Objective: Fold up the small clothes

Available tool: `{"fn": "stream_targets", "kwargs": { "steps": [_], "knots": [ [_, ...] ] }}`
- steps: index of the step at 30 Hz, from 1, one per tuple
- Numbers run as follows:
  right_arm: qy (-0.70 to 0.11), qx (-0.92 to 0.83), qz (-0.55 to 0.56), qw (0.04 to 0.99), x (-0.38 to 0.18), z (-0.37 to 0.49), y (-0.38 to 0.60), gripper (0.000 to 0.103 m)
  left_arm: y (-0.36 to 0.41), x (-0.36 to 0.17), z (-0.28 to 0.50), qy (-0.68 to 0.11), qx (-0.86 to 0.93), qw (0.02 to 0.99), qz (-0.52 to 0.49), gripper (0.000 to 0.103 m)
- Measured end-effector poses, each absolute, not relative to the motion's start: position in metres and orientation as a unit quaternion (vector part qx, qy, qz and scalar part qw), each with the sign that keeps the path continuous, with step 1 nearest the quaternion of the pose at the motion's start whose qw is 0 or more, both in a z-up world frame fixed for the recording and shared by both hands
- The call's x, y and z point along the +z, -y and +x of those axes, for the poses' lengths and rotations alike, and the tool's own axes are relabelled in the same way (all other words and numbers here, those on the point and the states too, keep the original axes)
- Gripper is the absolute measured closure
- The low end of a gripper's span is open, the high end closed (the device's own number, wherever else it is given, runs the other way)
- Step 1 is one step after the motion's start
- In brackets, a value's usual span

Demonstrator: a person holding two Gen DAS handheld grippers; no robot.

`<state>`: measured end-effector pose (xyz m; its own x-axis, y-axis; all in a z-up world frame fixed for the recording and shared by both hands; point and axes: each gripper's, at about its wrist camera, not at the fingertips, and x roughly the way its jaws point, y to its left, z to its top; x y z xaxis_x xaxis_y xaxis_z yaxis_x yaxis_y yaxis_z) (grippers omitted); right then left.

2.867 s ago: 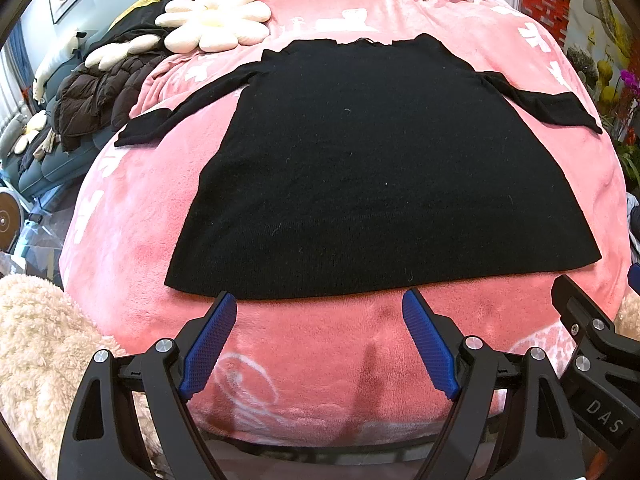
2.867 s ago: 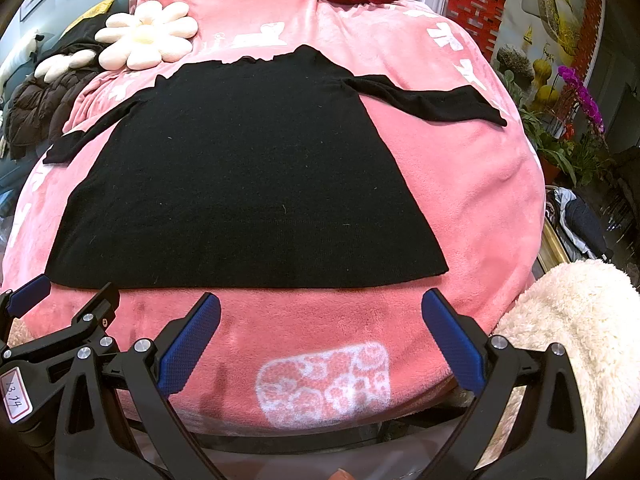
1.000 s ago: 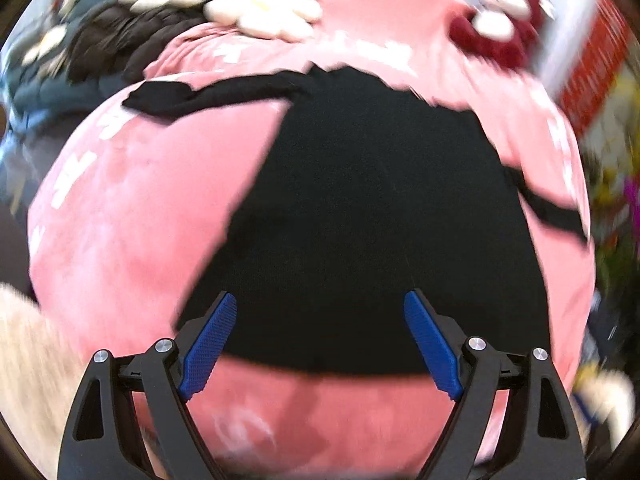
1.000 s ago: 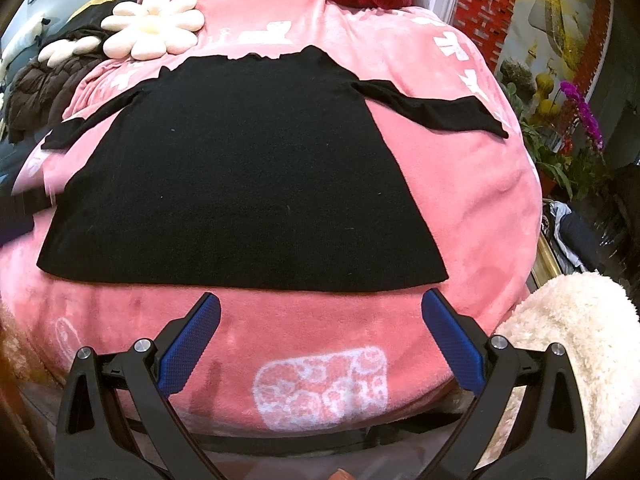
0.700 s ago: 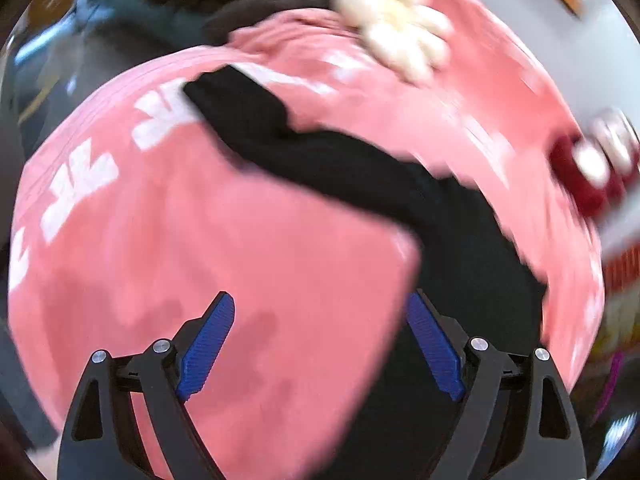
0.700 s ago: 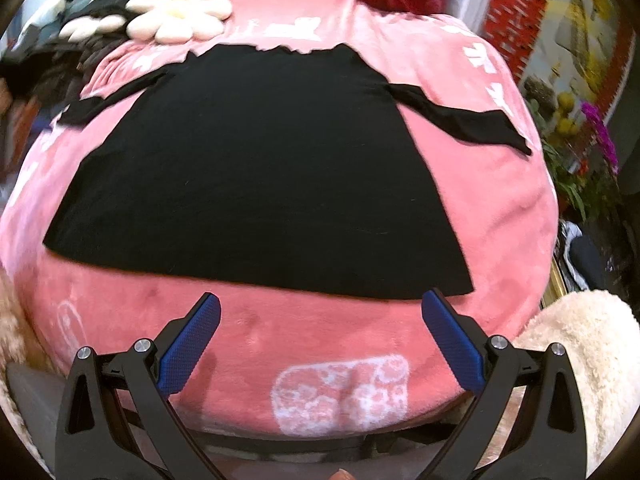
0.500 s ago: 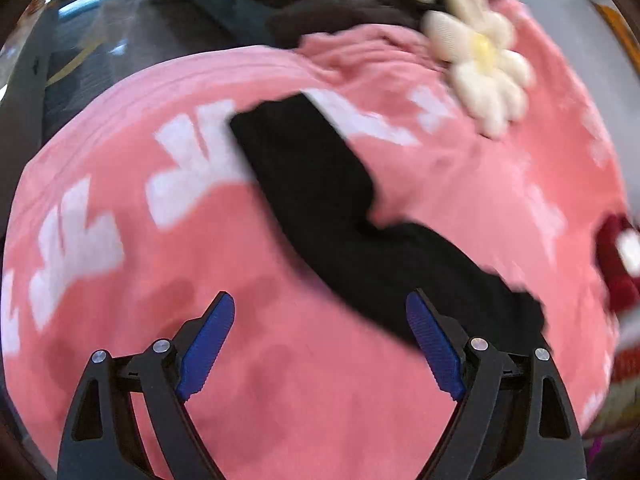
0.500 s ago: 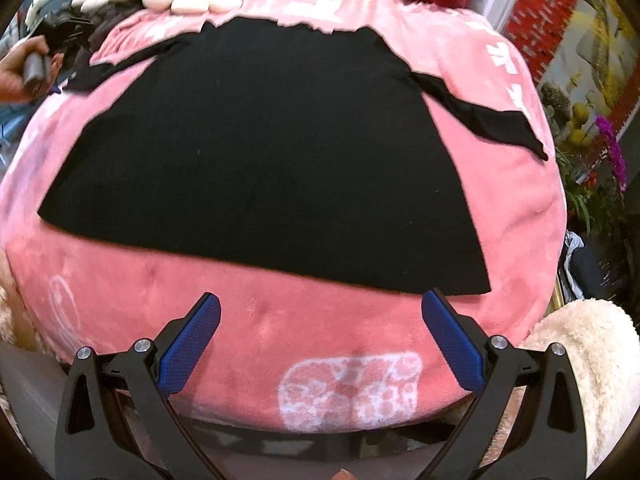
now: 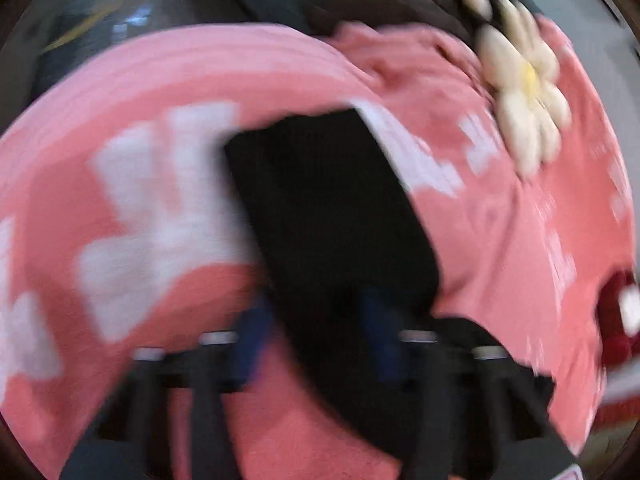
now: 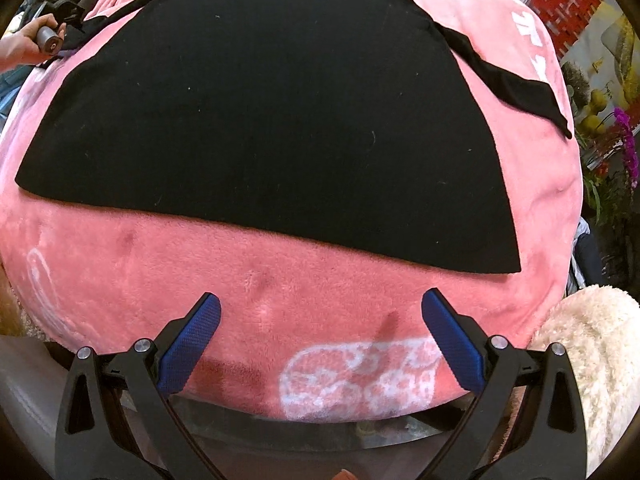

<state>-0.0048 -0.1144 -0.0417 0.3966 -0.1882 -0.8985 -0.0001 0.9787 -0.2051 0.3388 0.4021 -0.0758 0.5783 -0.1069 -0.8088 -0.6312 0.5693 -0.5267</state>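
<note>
Closing left gripper (image 9: 316,332) on black top's sleeve (image 9: 320,200), grip unclear through blur; right gripper (image 10: 320,344) gaping; risking bunching.

Left tongs (image 9: 316,336) (and sleeve (image 9: 328,216)) motion-blurred.

The right gripper (image 10: 318,344) has black angular arms, silver screws and blue ridged pads (image 10: 191,344); a bare-skinned hand (image 10: 18,46) shows beside a grey cylinder (image 10: 48,38).

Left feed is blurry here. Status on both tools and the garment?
Left tool astride the left sleeve, grip unclear through blur. Right tool open, short of the black top hem. Top flat on the pink blanket; nothing blocking.
</note>
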Motion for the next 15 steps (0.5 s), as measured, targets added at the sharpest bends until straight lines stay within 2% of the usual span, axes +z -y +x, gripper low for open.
{"fn": "stream_targets", "kwargs": {
  "steps": [1, 4, 8, 12, 15],
  "knots": [
    [-0.547, -0.056, -0.085, 0.831, -0.042, -0.005, 0.114, 0.005, -0.399, -0.075, 0.345, -0.435, 0.152, 0.777, -0.428, 0.101],
    [-0.547, -0.057, -0.081, 0.831, -0.042, -0.003, 0.117, 0.005, -0.389, -0.052, 0.348, -0.416, 0.149, 0.795, -0.416, 0.101],
    [-0.549, -0.056, -0.079, 0.830, -0.043, -0.002, 0.117, 0.005, -0.350, 0.021, 0.352, -0.368, 0.114, 0.850, -0.359, 0.101],
    [-0.549, -0.053, -0.068, 0.832, -0.044, -0.002, 0.121, 0.005, -0.264, 0.115, 0.354, -0.322, 0.019, 0.915, -0.243, 0.101],
    [-0.544, -0.051, -0.061, 0.835, -0.043, -0.004, 0.123, 0.005, -0.188, 0.159, 0.353, -0.304, -0.059, 0.931, -0.195, 0.101]
  ]
}}
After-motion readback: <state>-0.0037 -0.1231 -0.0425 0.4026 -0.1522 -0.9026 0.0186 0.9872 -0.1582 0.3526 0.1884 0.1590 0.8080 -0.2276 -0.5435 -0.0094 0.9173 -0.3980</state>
